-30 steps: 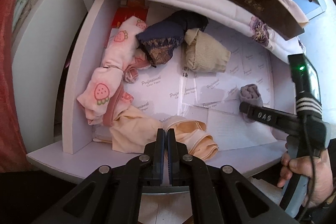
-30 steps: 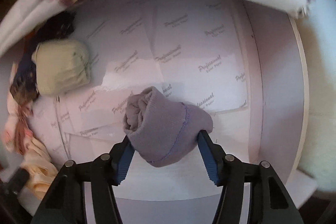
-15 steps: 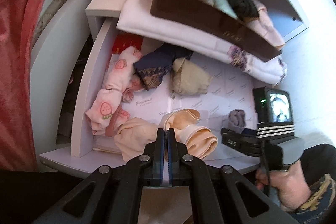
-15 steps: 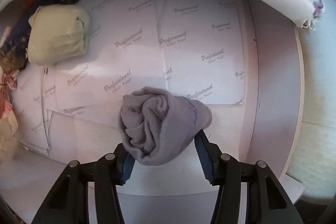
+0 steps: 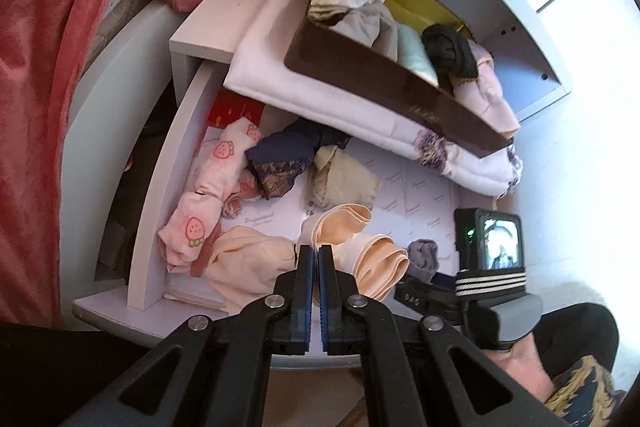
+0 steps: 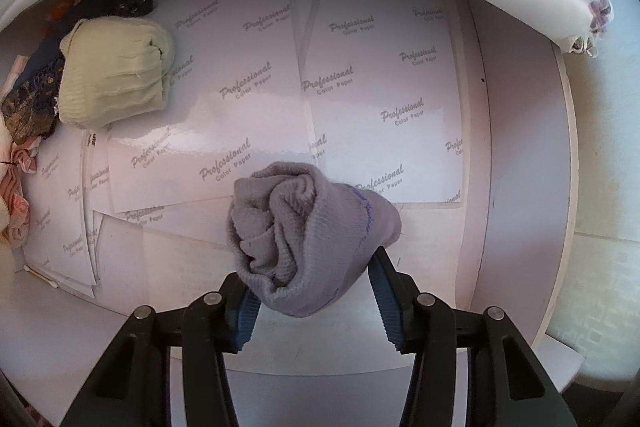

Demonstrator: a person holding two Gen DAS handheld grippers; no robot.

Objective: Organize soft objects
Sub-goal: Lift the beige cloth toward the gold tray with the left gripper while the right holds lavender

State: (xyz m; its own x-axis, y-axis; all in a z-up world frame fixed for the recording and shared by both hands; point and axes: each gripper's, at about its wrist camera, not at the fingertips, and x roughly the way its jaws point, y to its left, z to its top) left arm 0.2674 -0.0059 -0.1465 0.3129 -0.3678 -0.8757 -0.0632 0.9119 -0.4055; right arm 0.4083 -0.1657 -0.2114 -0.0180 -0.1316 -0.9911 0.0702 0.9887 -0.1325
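step in hand: pickup; right hand-held gripper [image 6: 312, 301] part closed, pads pinching the rolled grey sock [image 6: 308, 239] above the paper-lined drawer [image 6: 516, 163] floor; left hand-held gripper [image 5: 319, 267] fully closed, empty, above the peach garment [image 5: 360, 255]; next likely: carry sock up to the brown organizer box [image 5: 400, 99] ahead.

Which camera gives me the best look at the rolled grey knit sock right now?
The right wrist view: the rolled grey knit sock fills the centre, between the right tongs, folds and stitching clear. The left wrist view shows only a small grey lump, partly hidden behind those tongs.
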